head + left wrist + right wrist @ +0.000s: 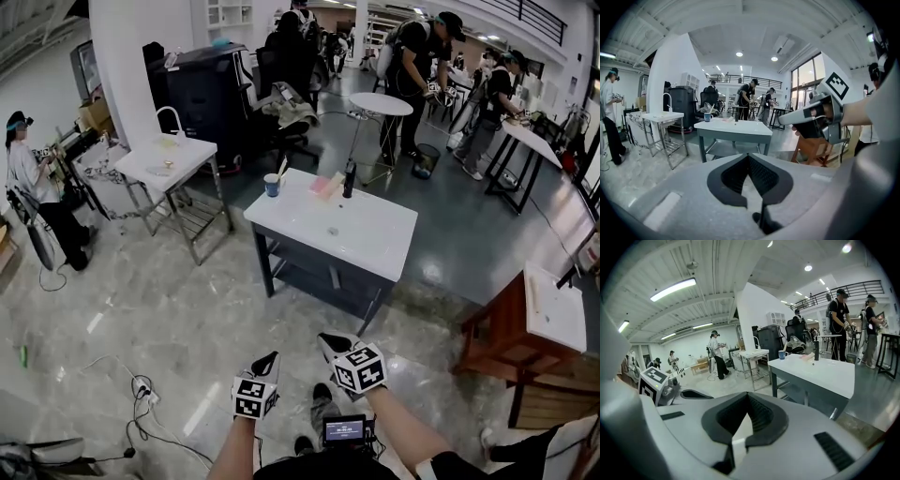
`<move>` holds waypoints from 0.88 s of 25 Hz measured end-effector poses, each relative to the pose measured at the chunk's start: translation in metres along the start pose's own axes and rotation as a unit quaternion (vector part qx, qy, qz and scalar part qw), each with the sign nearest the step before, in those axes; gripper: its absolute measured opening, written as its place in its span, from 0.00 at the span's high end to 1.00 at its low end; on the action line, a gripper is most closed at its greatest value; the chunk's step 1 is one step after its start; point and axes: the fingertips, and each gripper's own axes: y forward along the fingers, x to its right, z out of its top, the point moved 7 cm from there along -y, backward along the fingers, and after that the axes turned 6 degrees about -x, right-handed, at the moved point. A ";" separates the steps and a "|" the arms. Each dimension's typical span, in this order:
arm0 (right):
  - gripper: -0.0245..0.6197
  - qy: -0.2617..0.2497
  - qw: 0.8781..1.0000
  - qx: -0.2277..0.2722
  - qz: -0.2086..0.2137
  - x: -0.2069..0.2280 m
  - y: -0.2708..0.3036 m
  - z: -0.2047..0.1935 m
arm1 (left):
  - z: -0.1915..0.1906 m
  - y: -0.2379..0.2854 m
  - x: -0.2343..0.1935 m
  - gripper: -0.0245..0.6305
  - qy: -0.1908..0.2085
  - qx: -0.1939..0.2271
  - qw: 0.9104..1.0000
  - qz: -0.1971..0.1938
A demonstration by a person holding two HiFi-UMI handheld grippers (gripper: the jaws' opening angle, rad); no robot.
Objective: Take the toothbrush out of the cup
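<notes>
A blue cup [272,185] stands at the far left corner of a white table [366,239], and a pale toothbrush [281,170] leans out of it. The left gripper view shows the cup [708,117] small and far off; so does the right gripper view [782,354]. Both grippers hang over the floor, well short of the table. My left gripper [270,360] is shut and holds nothing. Beside it, my right gripper [328,341] is shut and empty too. Each gripper view shows its own jaws closed tip to tip [748,155] [748,394].
A black bottle [349,178] and a pink object [326,185] stand near the cup. A metal-framed white table [164,161] is at the left, a brown wooden table [520,328] at the right. Cables [141,389] lie on the floor. People work around the room.
</notes>
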 end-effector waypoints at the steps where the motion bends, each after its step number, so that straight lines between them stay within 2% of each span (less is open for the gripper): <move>1: 0.95 0.000 1.000 0.003 0.001 0.006 0.008 0.005 | 0.003 0.007 -0.006 0.95 -0.001 -0.001 1.000 0.002; 6: 0.95 -0.003 1.000 0.012 0.008 0.042 0.049 0.039 | 0.024 0.048 -0.038 0.95 -0.003 -0.009 1.000 0.012; 14: 0.95 -0.010 1.000 0.011 0.024 0.120 0.108 0.100 | 0.088 0.132 -0.083 0.95 0.003 -0.005 1.000 0.026; 22: 0.95 -0.013 0.999 0.009 0.038 0.191 0.160 0.145 | 0.142 0.203 -0.122 0.95 0.006 0.001 0.999 0.046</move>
